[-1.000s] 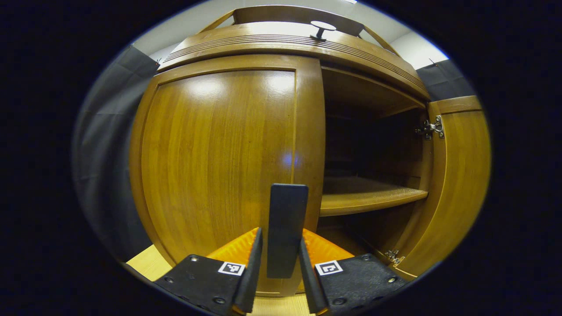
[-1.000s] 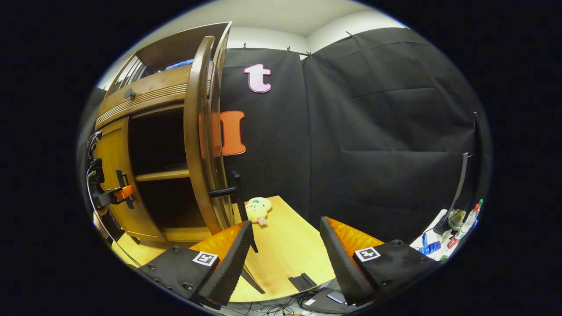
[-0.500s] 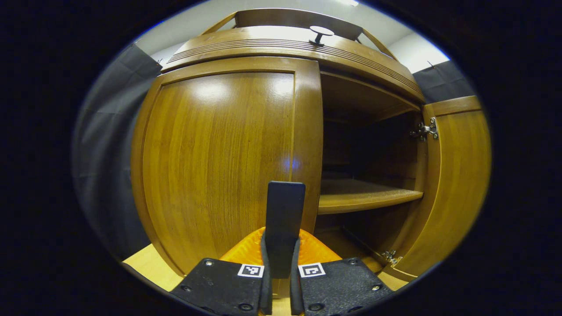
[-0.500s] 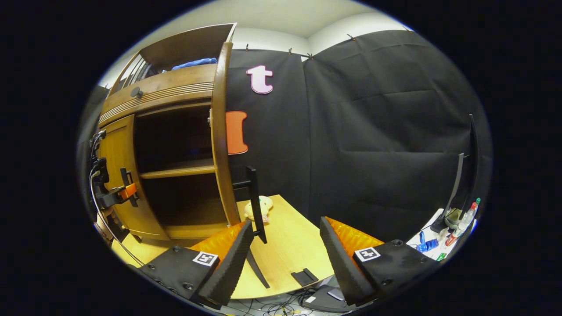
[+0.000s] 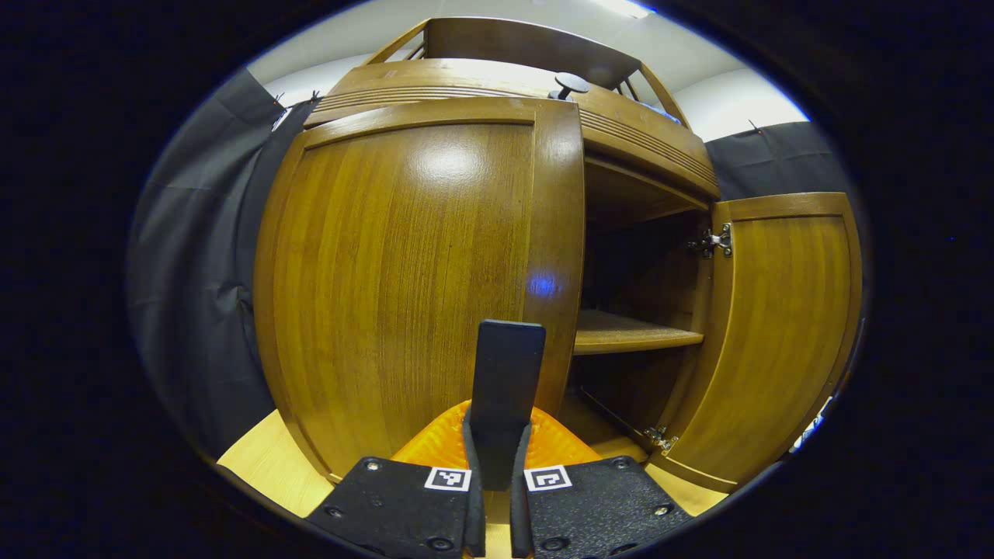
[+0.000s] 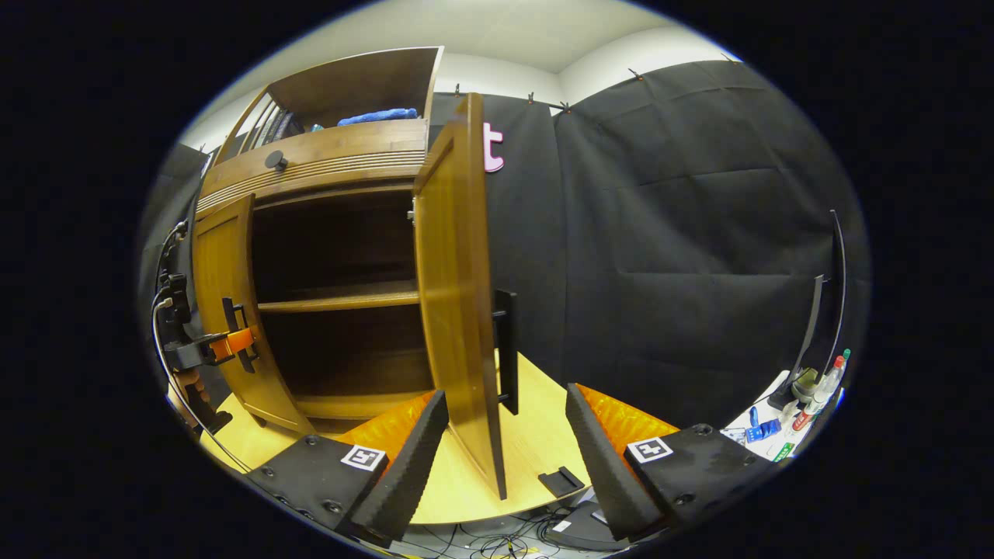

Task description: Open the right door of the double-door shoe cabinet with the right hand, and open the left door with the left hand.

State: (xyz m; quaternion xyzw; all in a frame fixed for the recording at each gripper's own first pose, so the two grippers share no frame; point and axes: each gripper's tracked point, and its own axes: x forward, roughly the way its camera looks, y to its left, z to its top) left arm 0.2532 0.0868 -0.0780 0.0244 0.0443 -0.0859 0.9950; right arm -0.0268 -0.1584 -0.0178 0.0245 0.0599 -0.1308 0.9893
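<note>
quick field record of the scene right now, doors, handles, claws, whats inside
right door: swung wide open, its handle free
left door: just starting to swing out
left door handle: black bar, clamped between the claw's fingers
left claw: shut on the left door handle
right claw: open, holding nothing, off the right door
cabinet interior: dark, one wooden shelf, nothing visible on it
cabinet top: blue cloth
</note>
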